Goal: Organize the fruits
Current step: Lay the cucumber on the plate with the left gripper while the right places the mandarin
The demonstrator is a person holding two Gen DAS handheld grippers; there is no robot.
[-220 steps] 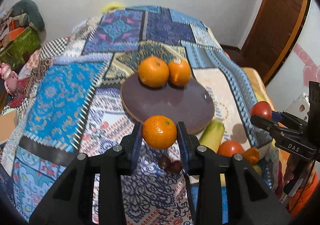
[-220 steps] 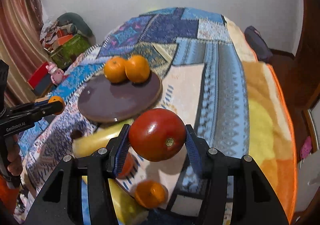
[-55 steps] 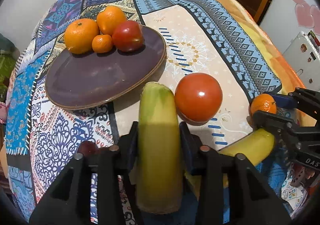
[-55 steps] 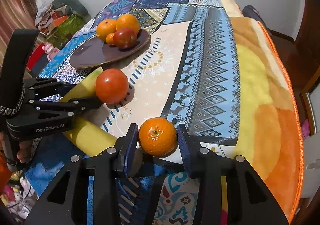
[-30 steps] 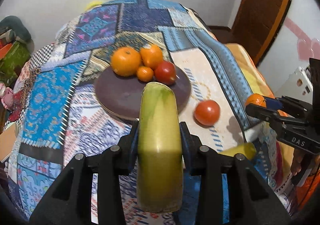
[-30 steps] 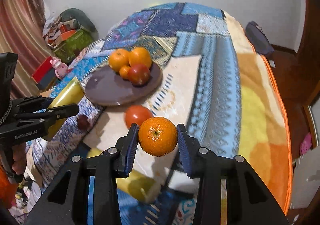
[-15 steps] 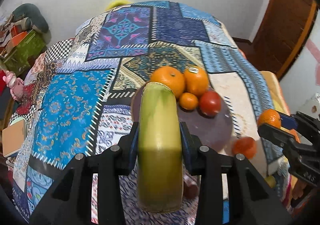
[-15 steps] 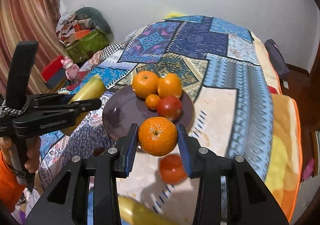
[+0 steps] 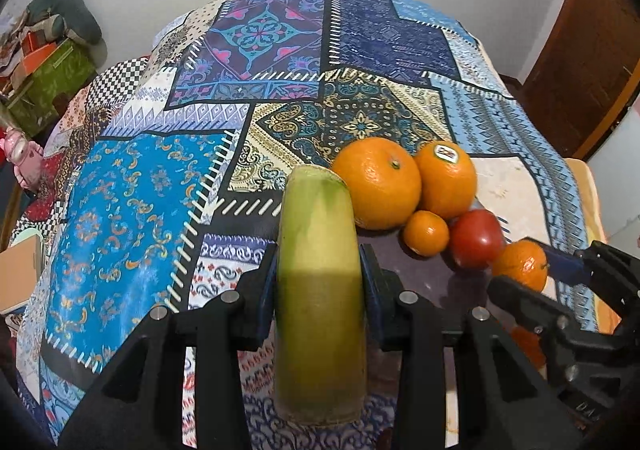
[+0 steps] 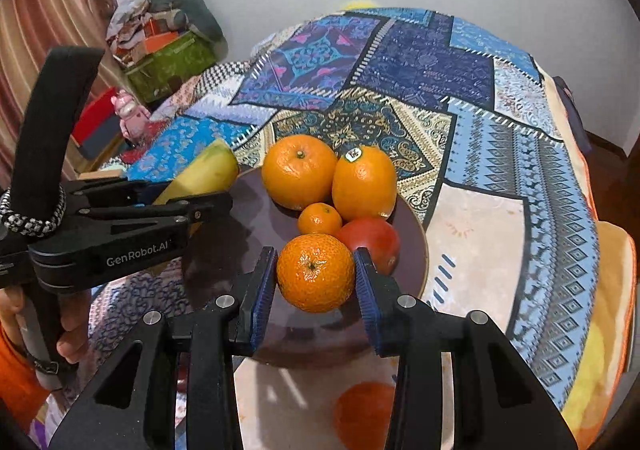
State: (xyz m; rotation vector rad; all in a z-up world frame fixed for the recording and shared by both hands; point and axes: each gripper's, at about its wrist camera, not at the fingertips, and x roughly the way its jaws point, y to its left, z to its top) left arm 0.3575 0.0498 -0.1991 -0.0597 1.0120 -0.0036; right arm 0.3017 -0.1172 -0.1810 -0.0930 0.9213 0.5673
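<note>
A dark brown plate [image 10: 416, 266] lies on the patchwork cloth. On it sit two large oranges [image 10: 298, 170] [image 10: 364, 182], a small mandarin [image 10: 319, 219] and a red tomato [image 10: 372, 240]. My left gripper [image 9: 320, 278] is shut on a yellow-green banana [image 9: 318, 290], held over the plate's left edge; the banana also shows in the right wrist view [image 10: 208, 170]. My right gripper [image 10: 316, 282] is shut on a mandarin [image 10: 315, 272], held just above the plate's near part, next to the tomato. That mandarin also shows in the left wrist view [image 9: 520, 264].
A second tomato [image 10: 364, 408] lies blurred on the cloth below my right gripper. The cloth [image 9: 140, 210] covers a round table. Boxes and clutter [image 10: 168, 54] stand on the floor at the far left. A wooden door [image 9: 588, 50] is at the right.
Both grippers have moved forward to the plate. The banana now hangs over the plate's left edge and the held mandarin sits low beside the tomato on the plate.
</note>
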